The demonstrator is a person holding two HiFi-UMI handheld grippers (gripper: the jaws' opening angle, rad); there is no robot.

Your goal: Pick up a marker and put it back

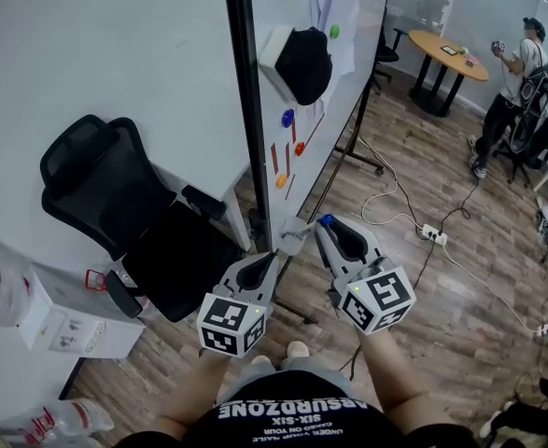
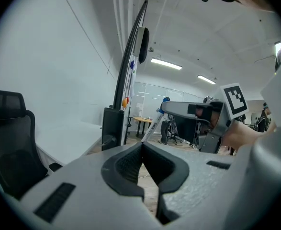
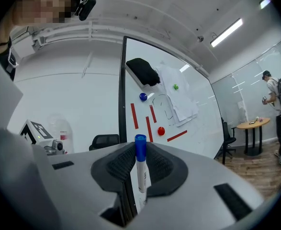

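Observation:
My right gripper (image 1: 323,226) is shut on a white marker with a blue cap (image 1: 326,220). In the right gripper view the marker (image 3: 140,174) stands upright between the pads, cap up, in front of the whiteboard (image 3: 178,90). My left gripper (image 1: 287,242) sits just left of it, shut with nothing in it; its pads meet in the left gripper view (image 2: 142,150). That view also shows the marker (image 2: 149,131) slanting down from the right gripper (image 2: 165,110). Both grippers hover beside the whiteboard's near edge (image 1: 245,110).
On the whiteboard are a black eraser (image 1: 303,63), blue (image 1: 288,118), red (image 1: 299,147), orange (image 1: 281,181) and green (image 1: 334,32) magnets. A black office chair (image 1: 124,213) stands at the left. Cables and a power strip (image 1: 433,235) lie on the floor; a person (image 1: 518,73) stands far right.

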